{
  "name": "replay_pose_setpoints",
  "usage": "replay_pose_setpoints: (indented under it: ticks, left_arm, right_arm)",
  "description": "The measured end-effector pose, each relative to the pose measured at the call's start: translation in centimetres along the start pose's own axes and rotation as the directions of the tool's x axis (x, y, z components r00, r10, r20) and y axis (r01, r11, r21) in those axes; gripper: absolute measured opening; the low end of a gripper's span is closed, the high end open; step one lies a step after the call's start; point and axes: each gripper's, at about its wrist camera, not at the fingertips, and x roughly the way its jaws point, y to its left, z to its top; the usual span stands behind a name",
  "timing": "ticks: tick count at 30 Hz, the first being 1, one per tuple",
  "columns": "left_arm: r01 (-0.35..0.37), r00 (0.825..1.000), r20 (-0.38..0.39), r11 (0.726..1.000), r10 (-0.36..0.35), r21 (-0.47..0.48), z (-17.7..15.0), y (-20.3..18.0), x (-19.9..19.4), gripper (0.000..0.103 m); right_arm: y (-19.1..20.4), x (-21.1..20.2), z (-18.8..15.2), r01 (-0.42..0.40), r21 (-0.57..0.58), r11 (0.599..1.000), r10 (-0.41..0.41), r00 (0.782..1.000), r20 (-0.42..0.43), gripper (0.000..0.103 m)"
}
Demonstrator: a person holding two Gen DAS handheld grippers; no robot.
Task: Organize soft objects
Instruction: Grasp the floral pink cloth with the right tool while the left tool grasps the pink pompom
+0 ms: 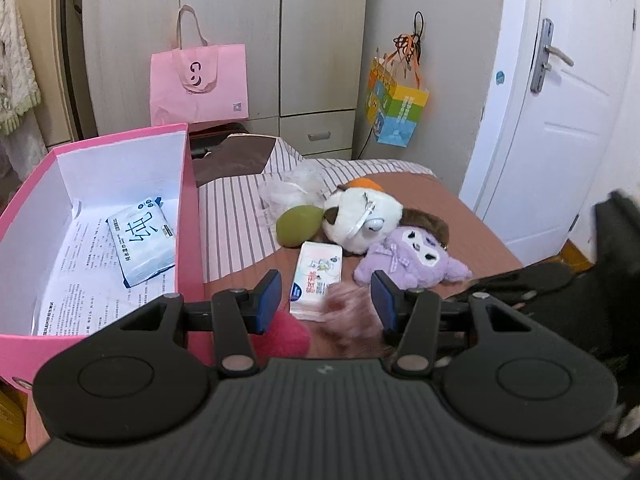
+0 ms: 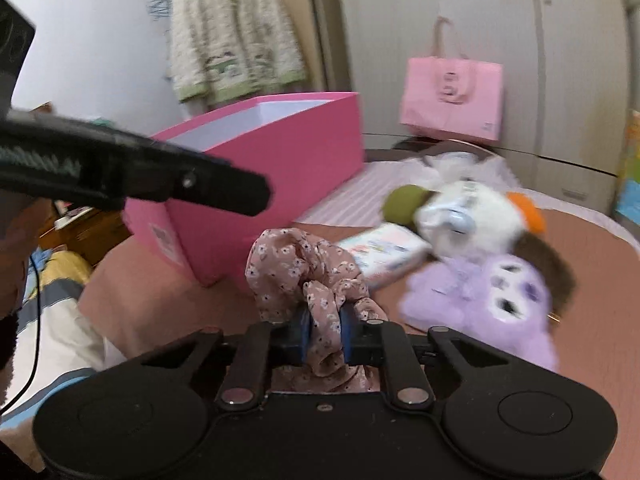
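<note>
Right gripper (image 2: 325,334) is clamping a floral scrunchie (image 2: 304,276), blue pads pressing its gathered fabric just above the bed (image 2: 152,300). Left gripper (image 1: 326,300) is hanging partly open, nothing between its pads; a blurred pink patch, likely the scrunchie, is showing below them. Pink box (image 1: 192,216) is sitting at the left on the bed, a wipes pack (image 1: 142,240) lying inside on printed paper. A tissue pack (image 1: 316,280), purple plush (image 1: 412,256), white plush (image 1: 360,216) and green ball (image 1: 298,224) are lying close together beside the box.
</note>
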Motion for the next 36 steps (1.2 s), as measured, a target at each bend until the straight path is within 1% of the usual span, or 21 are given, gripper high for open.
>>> replay_pose_setpoints:
  ticks: [5,7,10,12,14,16,17,20,23,25,26,27,28,29,30,31,32,33,34,35,36]
  left_arm:
    - [-0.013,1.000,-0.024,1.000,0.013,0.012,-1.2,-0.8,1.2,0.049]
    - [-0.041,0.999,-0.022,0.999,0.041,0.022,-1.7,-1.0,1.7,0.049]
    - [-0.106,0.994,-0.012,0.992,0.107,0.066,-2.3,-1.5,2.6,0.049]
    - [-0.132,0.991,-0.012,0.988,0.134,0.080,-2.6,-1.7,3.1,0.049]
    - [-0.164,0.986,-0.013,0.981,0.166,0.100,-2.9,-2.1,3.4,0.049]
    - [-0.225,0.974,-0.001,0.964,0.227,0.139,-3.5,-3.0,3.6,0.049]
    - [-0.242,0.970,0.002,0.959,0.245,0.148,-3.7,-3.3,3.7,0.049]
    - [-0.310,0.950,0.016,0.939,0.311,0.152,-4.4,-3.9,4.2,0.050]
    - [-0.390,0.920,0.041,0.902,0.389,0.185,-4.8,-4.5,5.0,0.050]
    - [-0.429,0.902,0.054,0.879,0.428,0.207,-4.9,-4.9,5.4,0.050]
    - [-0.445,0.894,0.051,0.871,0.445,0.208,-4.9,-5.0,5.5,0.050]
    - [-0.453,0.890,0.046,0.868,0.454,0.206,-4.8,-4.9,5.7,0.050]
    - [-0.450,0.891,0.036,0.870,0.453,0.203,-4.7,-4.9,5.9,0.050]
    - [-0.445,0.893,0.023,0.873,0.449,0.200,-4.7,-4.9,6.1,0.050]
    - [-0.444,0.893,0.010,0.875,0.451,0.196,-4.6,-4.8,6.3,0.050]
    - [-0.449,0.889,0.000,0.872,0.458,0.194,-4.6,-4.6,6.5,0.050]
    - [-0.457,0.884,-0.005,0.868,0.467,0.194,-4.5,-4.6,6.7,0.050]
    - [-0.467,0.879,-0.009,0.864,0.477,0.189,-4.5,-4.4,6.8,0.051]
    - [-0.470,0.877,-0.016,0.864,0.480,0.180,-4.4,-4.3,6.8,0.051]
    - [-0.462,0.881,-0.030,0.871,0.473,0.167,-4.4,-4.0,6.9,0.052]
    - [-0.450,0.886,-0.049,0.880,0.461,0.152,-4.3,-3.8,7.0,0.054]
  right_arm:
    - [-1.2,-1.9,-0.8,0.096,0.022,0.995,-0.095,0.995,-0.022,0.015]
    - [-1.6,-2.1,-1.0,0.111,0.022,0.994,-0.111,0.993,-0.030,0.015]
    - [-1.6,-2.2,-1.3,0.137,-0.002,0.991,-0.137,0.990,-0.035,0.015]
    - [-1.4,-2.4,-1.5,0.186,-0.032,0.982,-0.187,0.982,-0.028,0.014]
    - [-1.4,-2.4,-1.5,0.215,-0.045,0.975,-0.217,0.976,-0.025,0.015]
    - [-1.8,-2.6,-1.4,0.209,-0.031,0.977,-0.210,0.977,-0.025,0.015]
    - [-2.0,-2.6,-1.4,0.204,-0.027,0.979,-0.205,0.979,-0.025,0.015]
    - [-2.3,-2.6,-1.5,0.190,-0.017,0.982,-0.190,0.982,-0.015,0.016]
    - [-2.6,-2.5,-1.5,0.159,0.003,0.987,-0.159,0.987,-0.011,0.017]
    - [-2.9,-2.3,-1.3,0.154,0.020,0.988,-0.153,0.988,-0.016,0.023]
    - [-3.0,-2.2,-1.0,0.163,0.034,0.986,-0.162,0.987,-0.018,0.032]
    - [-3.0,-2.1,-0.8,0.173,0.044,0.984,-0.173,0.985,-0.014,0.039]
    - [-3.0,-2.1,-0.6,0.177,0.050,0.983,-0.177,0.984,-0.007,0.041]
    - [-3.1,-2.1,-0.4,0.164,0.055,0.985,-0.165,0.986,0.001,0.044]
    - [-3.2,-2.1,-0.4,0.145,0.064,0.987,-0.145,0.989,0.005,0.051]
    - [-3.3,-2.0,-0.4,0.122,0.077,0.990,-0.123,0.992,0.006,0.055]
    - [-3.4,-1.8,-0.4,0.097,0.091,0.991,-0.097,0.995,0.005,0.061]
    - [-3.5,-1.6,-0.5,0.086,0.098,0.992,-0.086,0.996,0.000,0.062]
    - [-3.6,-1.3,-0.7,0.082,0.100,0.992,-0.082,0.997,-0.008,0.062]
    - [-3.5,-1.0,-0.8,0.084,0.098,0.992,-0.084,0.996,-0.013,0.063]
    - [-3.5,-0.7,-1.0,0.086,0.093,0.992,-0.085,0.996,-0.019,0.066]
